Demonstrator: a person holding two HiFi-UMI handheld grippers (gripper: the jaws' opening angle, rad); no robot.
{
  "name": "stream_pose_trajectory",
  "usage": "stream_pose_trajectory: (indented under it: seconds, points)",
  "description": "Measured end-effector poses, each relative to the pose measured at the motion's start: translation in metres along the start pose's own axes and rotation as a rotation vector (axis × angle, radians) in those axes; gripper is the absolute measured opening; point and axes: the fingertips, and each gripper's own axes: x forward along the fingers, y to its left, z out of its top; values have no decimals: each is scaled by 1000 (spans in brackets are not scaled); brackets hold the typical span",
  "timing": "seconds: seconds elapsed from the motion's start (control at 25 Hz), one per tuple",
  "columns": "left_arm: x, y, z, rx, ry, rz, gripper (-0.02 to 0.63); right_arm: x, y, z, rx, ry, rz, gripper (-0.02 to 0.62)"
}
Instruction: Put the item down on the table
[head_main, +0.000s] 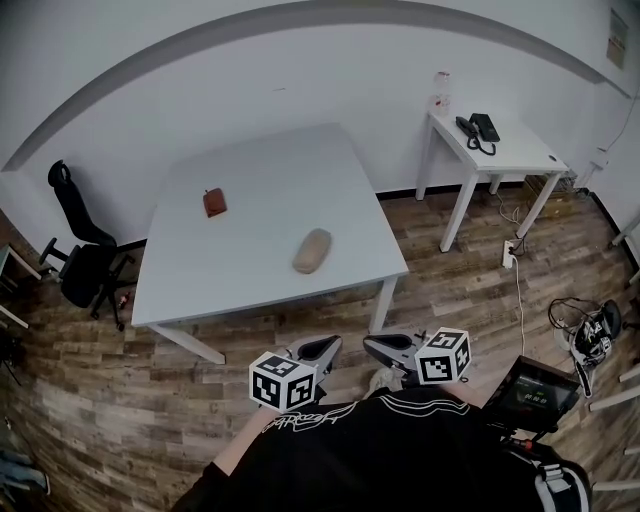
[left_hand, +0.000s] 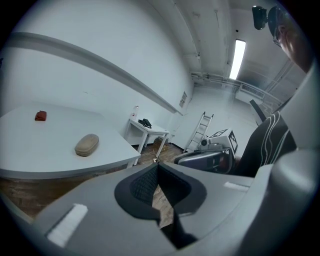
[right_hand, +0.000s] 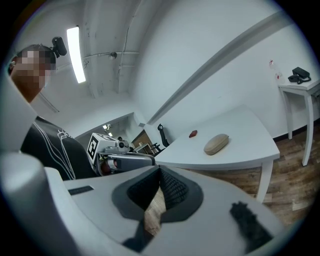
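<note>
A beige oval case (head_main: 312, 251) lies on the white table (head_main: 250, 190) toward its near right side; it also shows in the left gripper view (left_hand: 86, 145) and the right gripper view (right_hand: 216, 144). A small red item (head_main: 214, 203) sits farther back on the left. My left gripper (head_main: 327, 347) and right gripper (head_main: 380, 345) are held close to the person's body, below the table's near edge, well apart from both objects. Both are shut with nothing between the jaws (left_hand: 156, 164) (right_hand: 160, 170).
A small white side table (head_main: 490, 145) with a black telephone (head_main: 480, 127) stands at the back right. A black office chair (head_main: 80, 250) is left of the table. Cables and gear (head_main: 590, 330) lie on the wooden floor at right. A ladder (left_hand: 200, 131) leans against the far wall.
</note>
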Motion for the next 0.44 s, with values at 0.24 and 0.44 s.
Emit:
stream_pose_trajectory:
  seconds: [0.24, 0.44]
  points:
    - [-5, -4, -1, -19, -10, 8, 6, -6, 7, -11, 2, 9, -2, 8]
    - [-8, 5, 2, -20, -8, 2, 6, 2, 4, -3, -3, -4, -32, 8]
